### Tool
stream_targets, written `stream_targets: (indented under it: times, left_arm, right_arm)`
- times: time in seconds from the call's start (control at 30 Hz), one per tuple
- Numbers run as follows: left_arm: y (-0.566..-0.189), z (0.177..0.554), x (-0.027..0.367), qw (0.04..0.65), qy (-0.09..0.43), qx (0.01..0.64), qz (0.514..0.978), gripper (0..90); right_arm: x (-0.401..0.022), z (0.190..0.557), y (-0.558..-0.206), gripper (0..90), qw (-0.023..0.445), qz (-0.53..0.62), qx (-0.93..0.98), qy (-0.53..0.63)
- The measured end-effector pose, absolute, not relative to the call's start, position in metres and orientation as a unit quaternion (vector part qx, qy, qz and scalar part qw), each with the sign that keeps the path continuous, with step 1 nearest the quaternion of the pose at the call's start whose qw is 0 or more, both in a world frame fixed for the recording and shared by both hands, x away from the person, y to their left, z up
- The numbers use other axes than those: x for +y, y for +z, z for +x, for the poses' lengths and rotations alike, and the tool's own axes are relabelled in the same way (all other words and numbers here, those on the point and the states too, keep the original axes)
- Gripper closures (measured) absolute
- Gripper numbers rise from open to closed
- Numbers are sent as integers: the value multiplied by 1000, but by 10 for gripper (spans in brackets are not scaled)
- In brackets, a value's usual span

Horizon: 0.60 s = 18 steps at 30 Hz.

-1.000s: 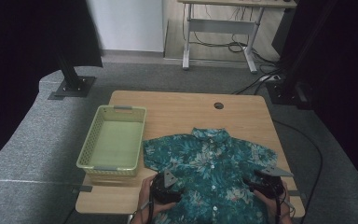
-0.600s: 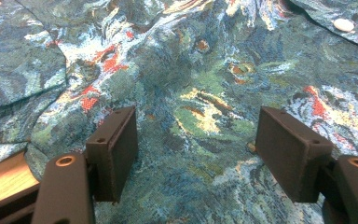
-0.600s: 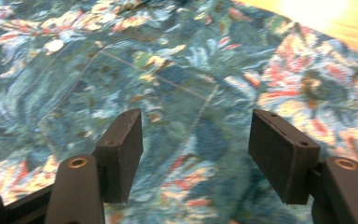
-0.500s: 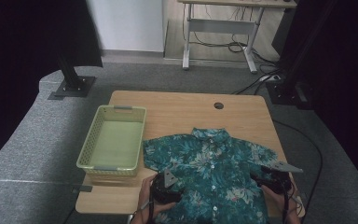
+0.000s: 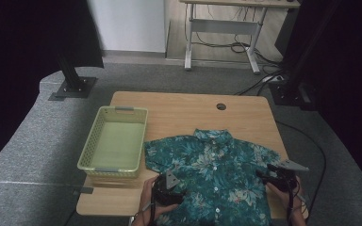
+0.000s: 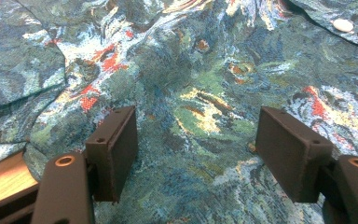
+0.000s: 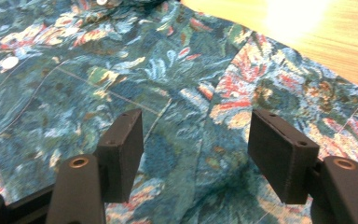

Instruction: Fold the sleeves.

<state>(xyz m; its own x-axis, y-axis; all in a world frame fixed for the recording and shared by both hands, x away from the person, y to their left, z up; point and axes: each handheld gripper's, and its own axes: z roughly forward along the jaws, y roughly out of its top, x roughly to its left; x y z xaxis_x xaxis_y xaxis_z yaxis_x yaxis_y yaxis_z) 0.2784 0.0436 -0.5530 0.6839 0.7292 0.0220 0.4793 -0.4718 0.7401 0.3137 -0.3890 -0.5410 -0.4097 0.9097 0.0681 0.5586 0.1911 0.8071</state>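
The floral shirt (image 5: 212, 176) lies spread flat, buttoned and collar away, on the near half of the tabletop (image 5: 188, 110), just right of the green basket (image 5: 115, 141). The left gripper (image 5: 167, 188) hovers at its lower left, the right gripper (image 5: 278, 176) by the right sleeve; both have their jaws apart with nothing between them. A shallow pinch could catch one layer only and drag the whole shirt askew. The gripper views show the wrinkles and a white button (image 7: 9, 62); the high view gives the basket and the overall layout
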Motion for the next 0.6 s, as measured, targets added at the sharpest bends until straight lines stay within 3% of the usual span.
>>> stream_targets:
  times: [0.6]
  left_arm:
    - [-553, 279, 44, 367, 171, 359, 841, 291]
  right_arm:
    - [-406, 328, -548, 354, 224, 520, 728, 387]
